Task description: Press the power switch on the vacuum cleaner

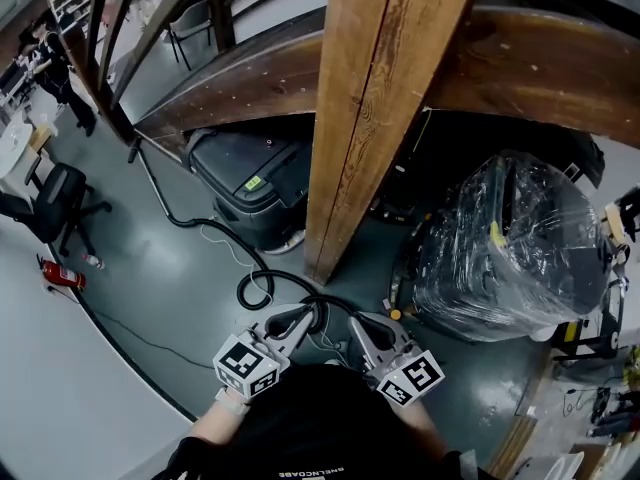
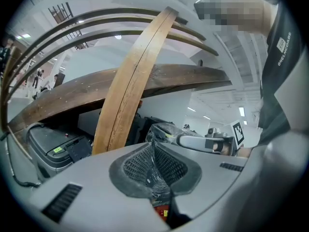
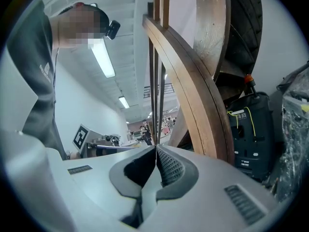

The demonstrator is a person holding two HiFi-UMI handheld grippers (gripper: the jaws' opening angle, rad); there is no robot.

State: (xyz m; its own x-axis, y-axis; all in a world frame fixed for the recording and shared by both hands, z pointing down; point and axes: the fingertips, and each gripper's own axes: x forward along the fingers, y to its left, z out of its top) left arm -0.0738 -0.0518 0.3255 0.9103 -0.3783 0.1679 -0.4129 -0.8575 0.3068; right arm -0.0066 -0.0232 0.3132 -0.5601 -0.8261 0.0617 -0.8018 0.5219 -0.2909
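The vacuum cleaner (image 1: 250, 180) is a dark grey machine with a green label, standing on the floor under the curved wooden beams. It also shows at the lower left of the left gripper view (image 2: 53, 150). I cannot make out a power switch on it. A black hose (image 1: 262, 280) runs from it across the floor toward me. My left gripper (image 1: 301, 317) and right gripper (image 1: 357, 322) are held side by side close to my body, well short of the machine. Both are shut with nothing in them: the left gripper (image 2: 153, 147) and the right gripper (image 3: 156, 148) each have their pads together.
A thick upright wooden beam (image 1: 370, 108) stands between me and the machines. A plastic-wrapped machine (image 1: 515, 248) sits on the right. A black unit with yellow cables (image 3: 251, 129) stands behind the beam. An office chair (image 1: 50, 203) and a red extinguisher (image 1: 62, 275) are at far left.
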